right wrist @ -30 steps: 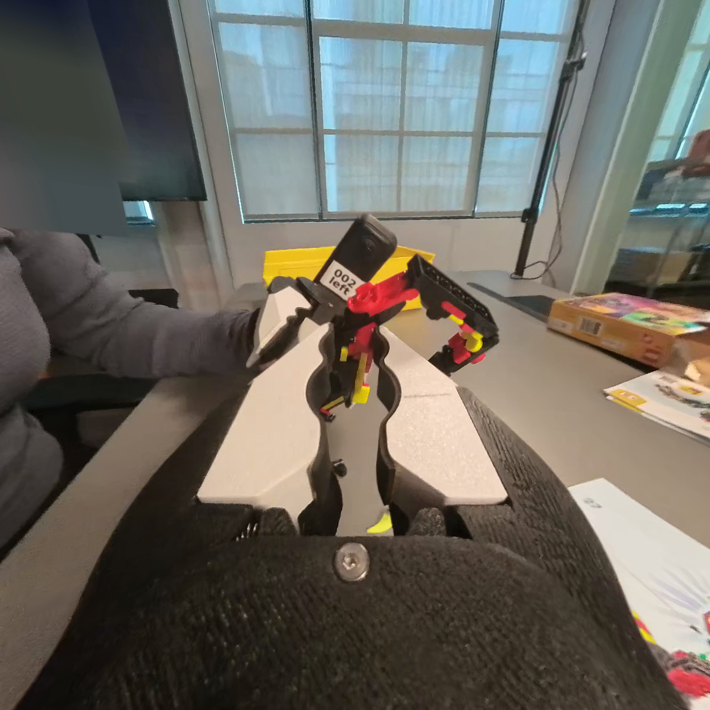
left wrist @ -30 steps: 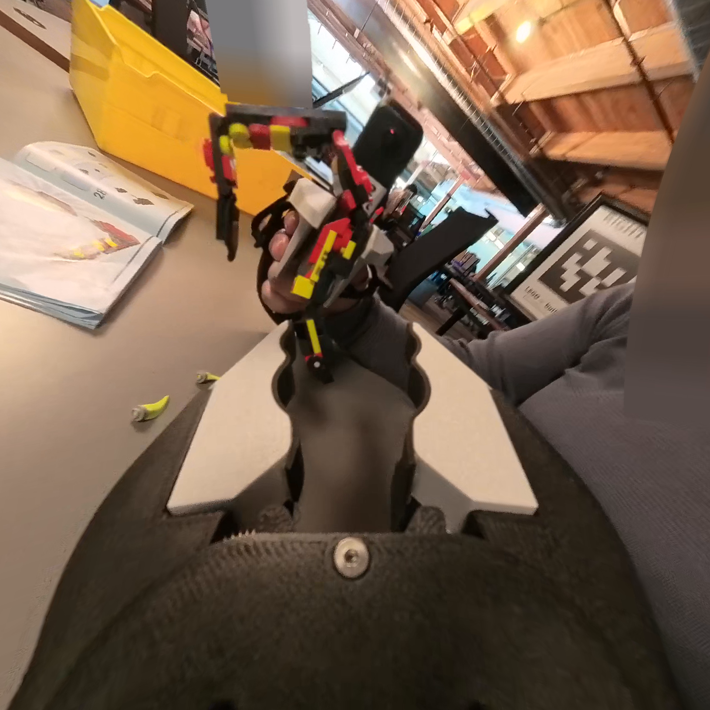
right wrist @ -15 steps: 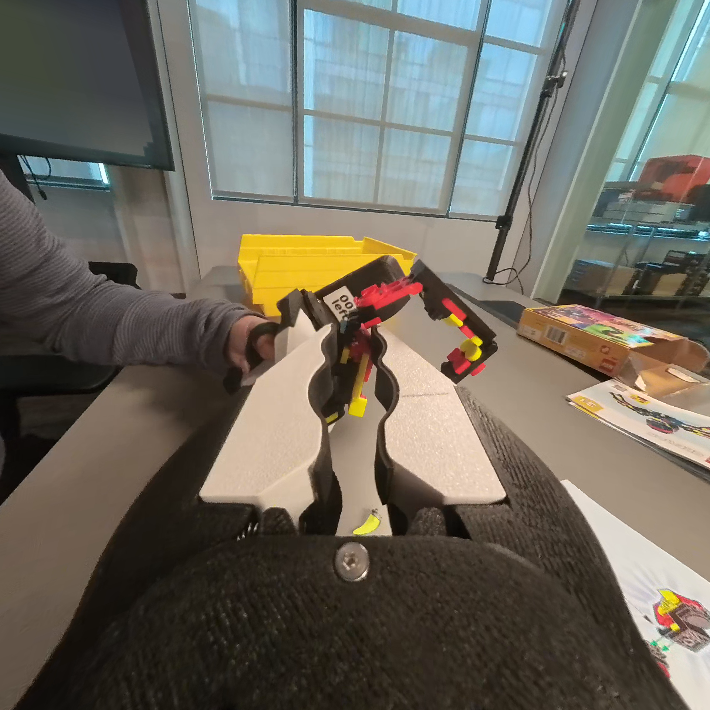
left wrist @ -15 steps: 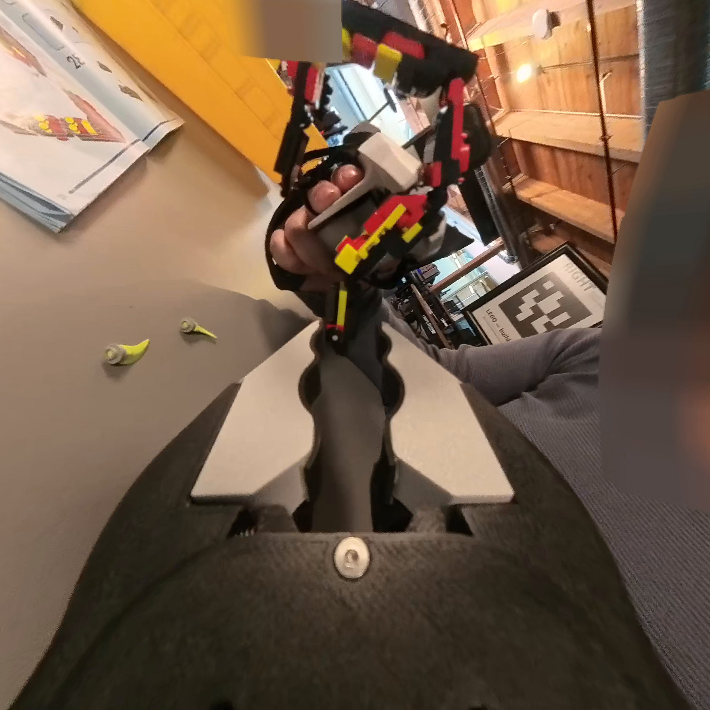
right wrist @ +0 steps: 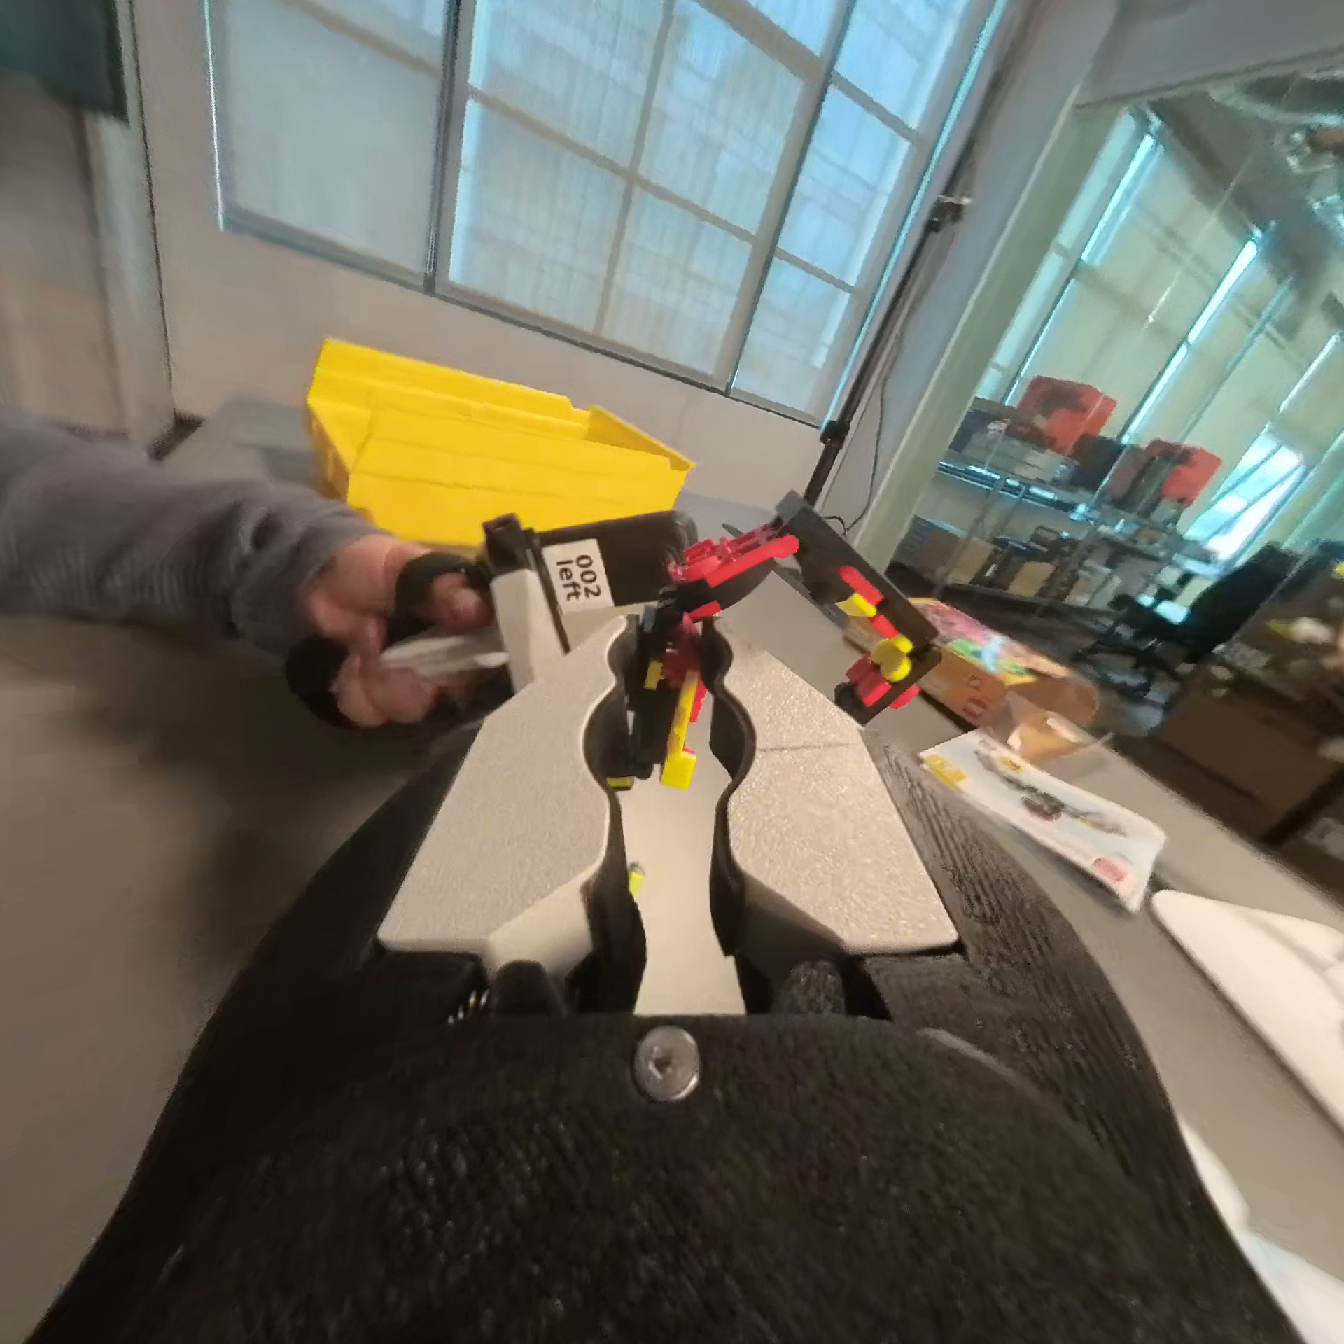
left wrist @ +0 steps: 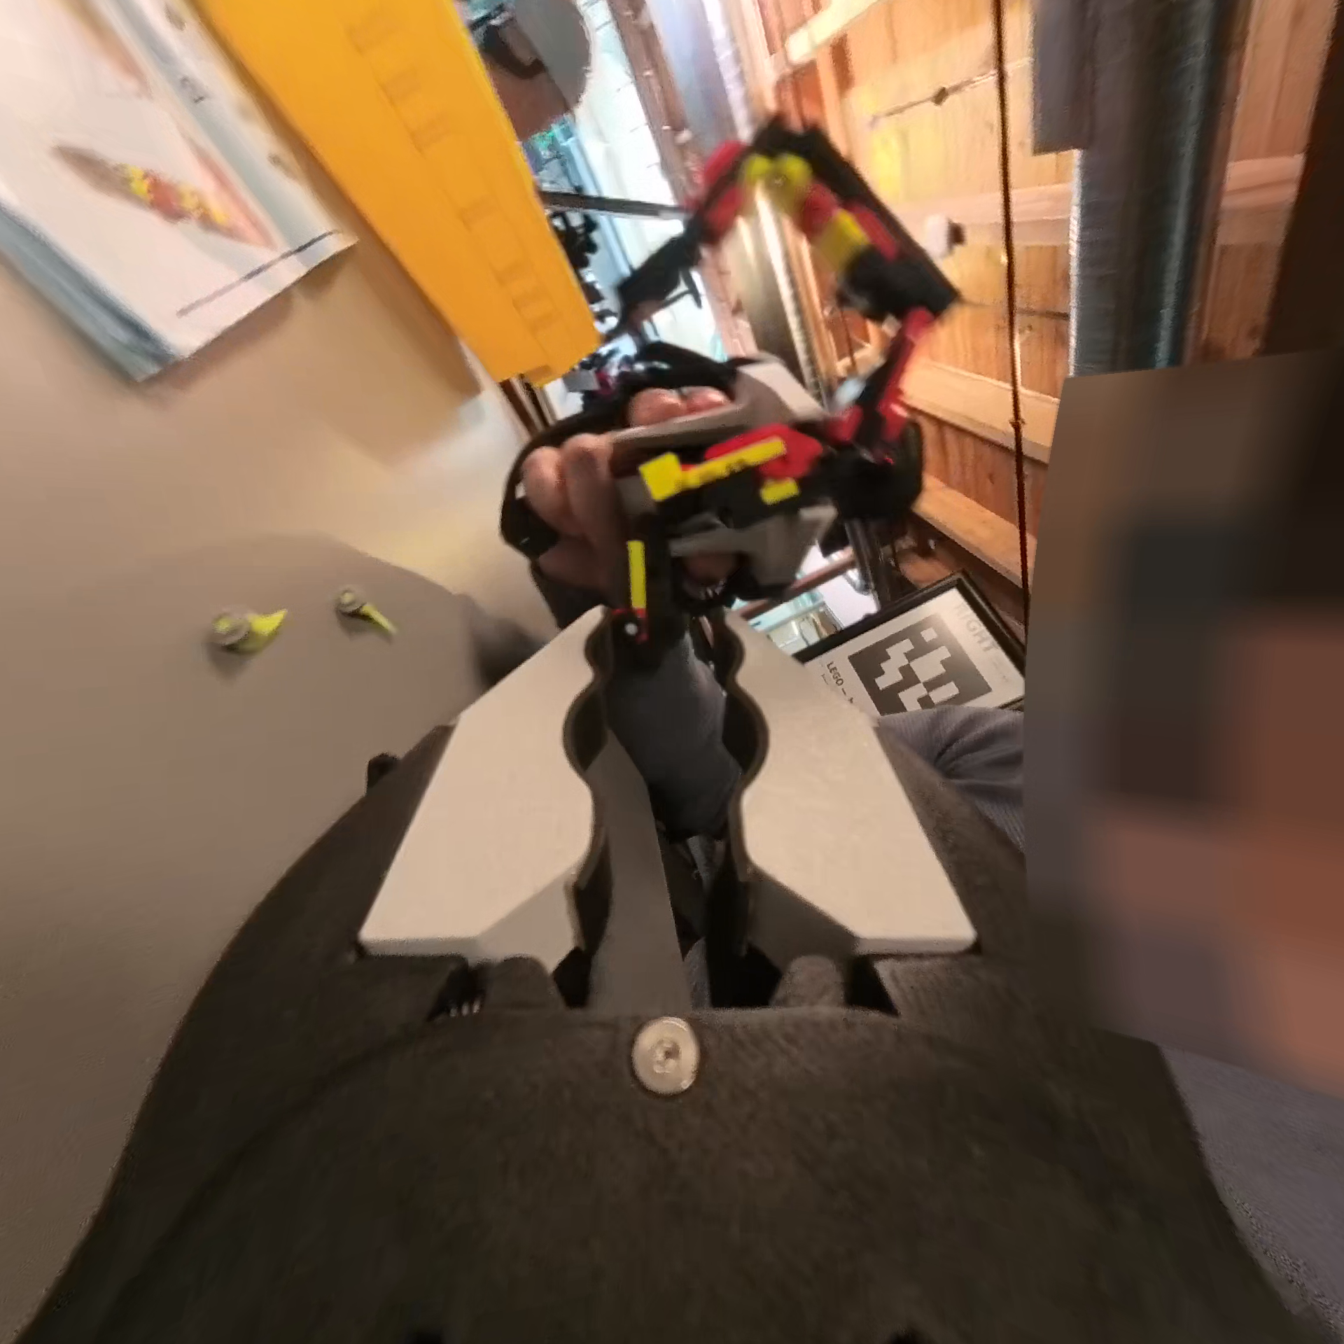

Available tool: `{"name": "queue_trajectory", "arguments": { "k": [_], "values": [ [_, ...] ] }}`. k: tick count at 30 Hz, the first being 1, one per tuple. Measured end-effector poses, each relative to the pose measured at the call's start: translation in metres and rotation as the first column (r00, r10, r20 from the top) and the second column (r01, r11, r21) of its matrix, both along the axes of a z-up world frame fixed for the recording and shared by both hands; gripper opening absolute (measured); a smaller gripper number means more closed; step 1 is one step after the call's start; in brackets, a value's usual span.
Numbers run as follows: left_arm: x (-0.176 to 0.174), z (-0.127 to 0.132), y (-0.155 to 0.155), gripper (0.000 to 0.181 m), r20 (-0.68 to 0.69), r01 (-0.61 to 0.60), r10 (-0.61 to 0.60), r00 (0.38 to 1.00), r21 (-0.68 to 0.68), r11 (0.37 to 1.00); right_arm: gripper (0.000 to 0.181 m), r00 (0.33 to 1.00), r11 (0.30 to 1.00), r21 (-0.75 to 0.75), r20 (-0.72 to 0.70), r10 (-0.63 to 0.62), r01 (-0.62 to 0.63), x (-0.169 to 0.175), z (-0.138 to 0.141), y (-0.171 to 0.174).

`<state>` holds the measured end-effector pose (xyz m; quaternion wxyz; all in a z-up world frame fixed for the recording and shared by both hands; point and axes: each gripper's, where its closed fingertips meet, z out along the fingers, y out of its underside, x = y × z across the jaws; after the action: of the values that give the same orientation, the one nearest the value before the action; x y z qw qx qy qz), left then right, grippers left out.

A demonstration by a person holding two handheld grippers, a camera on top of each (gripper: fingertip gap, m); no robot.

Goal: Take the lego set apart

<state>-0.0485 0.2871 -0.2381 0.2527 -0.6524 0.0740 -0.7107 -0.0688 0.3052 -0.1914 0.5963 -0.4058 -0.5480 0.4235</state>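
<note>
Two hand-held grippers are meeting on one model, up in the air above the counter [left wrist: 109, 800].

In the left wrist view, my left hand-held gripper [left wrist: 665, 640] has its fingers parted, and a thin black-and-yellow strut of the lego set [left wrist: 727, 480] reaches just into the gap at the tips; I cannot tell whether either finger touches it. Farther off, my right hand-held gripper [left wrist: 716, 484] is clamped across the model's red-and-yellow body. Two small yellow-green pieces [left wrist: 247, 627] lie loose on the counter, near a yellow bin [left wrist: 436, 182].

In the right wrist view, the right hand-held gripper [right wrist: 669, 647] is grasping the lego set [right wrist: 673, 698] between its fingers, the black arm arching off to the right.

I judge this the bracing step: one side holds, the other lines up. Next I must close the left on that strut and pull it straight off.
</note>
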Motion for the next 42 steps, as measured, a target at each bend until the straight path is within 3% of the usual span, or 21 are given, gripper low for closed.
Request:
{"name": "queue_trajectory", "arguments": {
  "k": [3,7,9,11,15,17,20,22,24,26,28,30,32,37,40,42],
  "values": [
    [-0.003,0.013,-0.006,0.042,-0.063,0.007,0.007,0.998,0.208,0.978,0.015,0.994,0.957,-0.274,-0.08,0.071,-0.09,0.008,0.008,0.012],
    [-0.01,0.019,-0.003,0.048,-0.236,-0.049,0.197,0.952,0.517,0.854,0.014,0.94,0.766,-0.548,-0.231,0.249,-0.337,0.02,0.017,0.014],
    [-0.012,0.033,-0.005,0.046,-0.151,-0.095,0.211,0.966,0.549,0.831,0.014,0.906,0.703,-0.571,-0.276,0.322,-0.424,0.022,0.02,0.006],
    [-0.015,0.047,-0.007,0.044,-0.048,-0.142,0.203,0.978,0.559,0.817,0.015,0.846,0.597,-0.604,-0.311,0.434,-0.528,0.023,0.021,-0.008],
    [-0.019,0.058,-0.014,0.038,0.08,-0.145,0.122,0.989,0.512,0.846,0.014,0.721,0.426,-0.616,-0.373,0.583,-0.663,0.026,0.023,-0.032],
    [-0.017,0.063,-0.018,0.035,0.134,-0.127,0.07,0.989,0.488,0.864,0.014,0.741,0.461,-0.613,-0.338,0.58,-0.641,0.02,0.017,-0.034],
    [-0.015,0.06,-0.014,0.031,0.098,-0.159,0.126,0.987,0.519,0.84,0.015,0.823,0.602,-0.583,-0.242,0.514,-0.546,0.008,0.006,-0.029],
    [-0.018,0.058,-0.009,0.031,0.01,-0.204,0.253,0.967,0.625,0.754,0.014,0.819,0.598,-0.581,-0.244,0.52,-0.553,0.01,0.009,-0.031],
    [-0.023,0.057,-0.009,0.031,-0.101,-0.173,0.381,0.919,0.766,0.619,0.014,0.782,0.516,-0.615,-0.298,0.547,-0.595,0.015,0.015,-0.031],
    [-0.029,0.054,-0.005,0.034,-0.197,-0.085,0.555,0.808,0.894,0.441,0.014,0.75,0.41,-0.674,-0.34,0.567,-0.615,0.017,0.015,-0.029],
    [-0.035,0.052,-0.002,0.044,-0.219,0.053,0.72,0.658,0.968,0.246,0.015,0.705,0.285,-0.719,-0.385,0.596,-0.634,0.018,0.014,-0.031],
    [-0.036,0.044,0.002,0.047,-0.226,0.209,0.818,0.53,0.969,0.132,0.014,0.671,0.183,-0.762,-0.397,0.626,-0.621,0.016,0.009,-0.035],
    [-0.029,0.032,0.004,0.048,-0.257,0.301,0.835,0.486,0.946,0.116,0.014,0.647,0.138,-0.787,-0.378,0.662,-0.601,0.013,0.002,-0.043],
    [-0.017,0.018,0.001,0.042,-0.32,0.348,0.796,0.514,0.926,0.148,0.014,0.602,0.107,-0.808,-0.335,0.725,-0.579,0.011,-0.004,-0.059],
    [-0.014,0.021,-0.002,0.034,-0.297,0.351,0.798,0.525,0.929,0.114,0.014,0.605,0.108,-0.818,-0.322,0.729,-0.565,0.009,-0.007,-0.06],
    [-0.017,0.024,0.0,0.025,-0.261,0.36,0.832,0.489,0.929,0.079,0.013,0.613,0.116,-0.822,-0.314,0.725,-0.558,0.008,-0.008,-0.06]
  ]
}}
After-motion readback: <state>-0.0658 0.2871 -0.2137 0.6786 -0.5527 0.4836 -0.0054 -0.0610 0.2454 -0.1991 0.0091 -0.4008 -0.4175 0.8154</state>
